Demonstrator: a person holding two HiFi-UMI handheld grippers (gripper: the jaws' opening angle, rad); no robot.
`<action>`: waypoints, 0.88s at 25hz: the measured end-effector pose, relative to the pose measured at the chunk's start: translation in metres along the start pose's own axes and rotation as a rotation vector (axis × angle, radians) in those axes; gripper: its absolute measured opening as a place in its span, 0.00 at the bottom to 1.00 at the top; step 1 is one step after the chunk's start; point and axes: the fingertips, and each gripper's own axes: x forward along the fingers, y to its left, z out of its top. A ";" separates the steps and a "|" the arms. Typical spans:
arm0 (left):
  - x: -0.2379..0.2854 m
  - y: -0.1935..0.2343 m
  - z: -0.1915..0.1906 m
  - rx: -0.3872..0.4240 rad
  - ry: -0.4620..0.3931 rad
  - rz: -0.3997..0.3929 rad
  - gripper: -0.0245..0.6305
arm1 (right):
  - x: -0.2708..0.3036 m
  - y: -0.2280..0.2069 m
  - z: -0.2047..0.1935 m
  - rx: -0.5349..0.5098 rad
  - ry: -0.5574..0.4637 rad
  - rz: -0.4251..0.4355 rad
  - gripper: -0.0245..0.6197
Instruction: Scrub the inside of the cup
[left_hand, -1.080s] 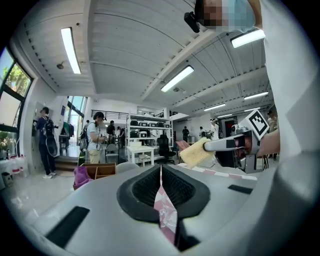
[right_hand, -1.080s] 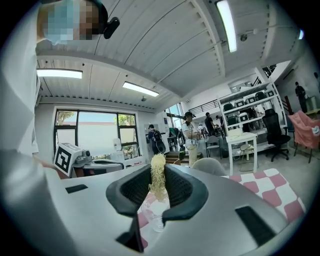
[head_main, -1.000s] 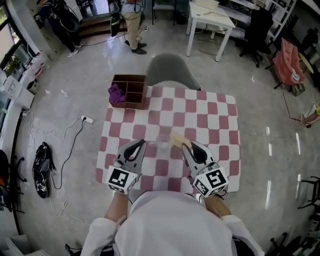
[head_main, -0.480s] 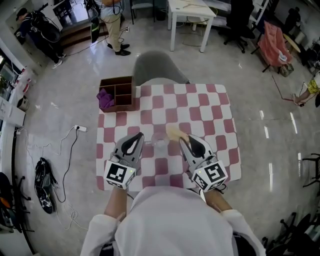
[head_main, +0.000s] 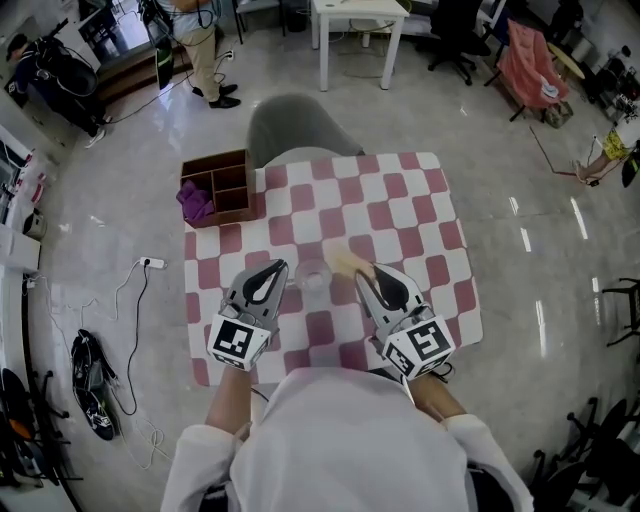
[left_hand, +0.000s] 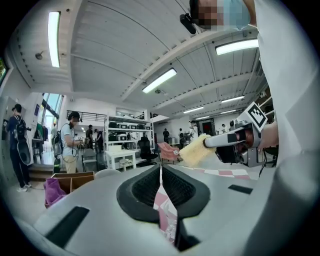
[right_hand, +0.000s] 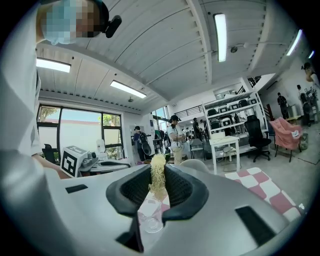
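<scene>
The clear cup (head_main: 312, 276) sits on the checked desk (head_main: 400, 215), faint against the checks; its inside can't be made out. Just right of the cup, your right gripper (head_main: 364, 272) has its fingers clamped on the yellow sponge (head_main: 345, 262). Just left of the cup, your left gripper (head_main: 278, 268) has its fingers pressed together, empty. Farther left of the cup, a wooden box (head_main: 215, 160) holds a purple cloth (head_main: 194, 200) in one compartment.

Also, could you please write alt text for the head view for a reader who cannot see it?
From above, a person holds the right gripper, shut on a yellow sponge, and the shut left gripper either side of a clear cup on a pink-and-white checkered table. A wooden box holding a purple cloth sits at the table's far left corner.
</scene>
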 end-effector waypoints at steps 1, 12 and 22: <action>0.001 0.000 -0.003 0.000 0.004 -0.007 0.09 | 0.000 0.000 -0.001 0.000 0.001 -0.001 0.17; 0.005 -0.016 -0.044 0.005 0.069 -0.081 0.10 | -0.001 0.008 -0.013 0.001 0.020 0.011 0.17; 0.002 -0.027 -0.071 -0.033 0.119 -0.073 0.13 | -0.005 0.007 -0.018 0.007 0.036 0.008 0.17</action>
